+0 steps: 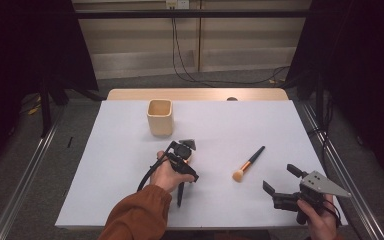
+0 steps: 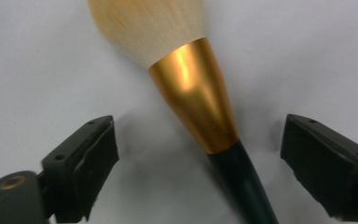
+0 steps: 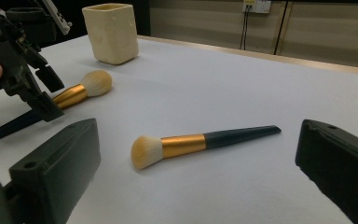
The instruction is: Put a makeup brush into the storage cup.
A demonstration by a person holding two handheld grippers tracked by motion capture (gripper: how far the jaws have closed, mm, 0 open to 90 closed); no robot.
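Observation:
A large makeup brush (image 2: 191, 88) with cream bristles, a gold ferrule and a dark handle lies on the white table (image 1: 230, 125). My left gripper (image 2: 205, 163) is open and straddles its ferrule and handle, with neither pad touching it. From above, that left gripper (image 1: 184, 159) covers the brush head, and the dark handle (image 1: 180, 192) pokes toward the near edge. A second, smaller brush (image 1: 249, 163) lies right of centre. My right gripper (image 1: 281, 178) is open and empty near the front right corner, facing that smaller brush (image 3: 200, 142).
A cream square cup (image 1: 160, 117) stands upright at the back left of the table. In the right gripper view the cup (image 3: 111, 32) stands just beyond the large brush (image 3: 81, 91) and the left gripper (image 3: 49, 93). Dark curtains and rails flank the table.

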